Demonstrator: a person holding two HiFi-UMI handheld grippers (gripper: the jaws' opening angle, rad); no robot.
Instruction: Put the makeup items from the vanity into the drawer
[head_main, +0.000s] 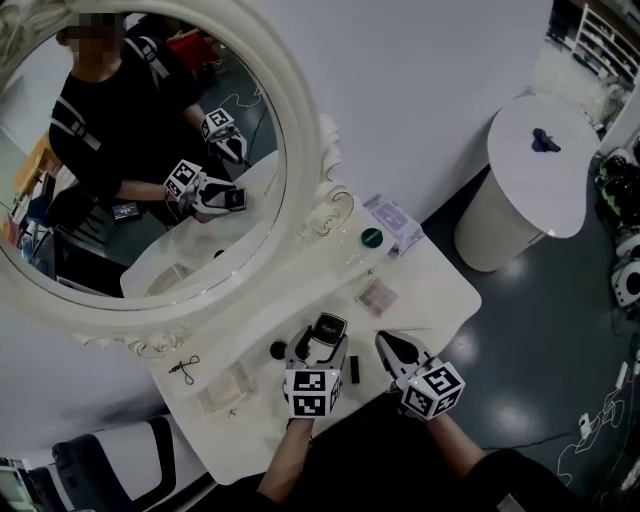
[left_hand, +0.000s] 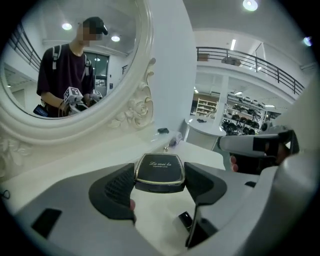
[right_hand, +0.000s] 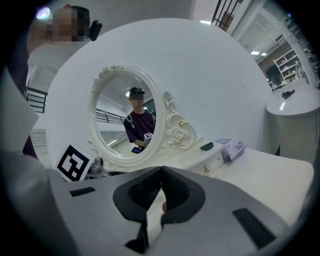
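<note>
The compact (left_hand: 160, 172) is glossy black with a pale metallic rim and fine script lettering. The left gripper (head_main: 326, 335) and right gripper (head_main: 384, 341) carry cubes with black-and-white square markers. The vanity (head_main: 440, 290) is creamy white. Right of centre sit a dark green lid (head_main: 372, 238) and a lilac box (head_main: 393, 222).

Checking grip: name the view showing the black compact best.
Left gripper view: the black compact sits large, clamped in the left gripper. Head view shows it small from above; right gripper view misses it.
</note>
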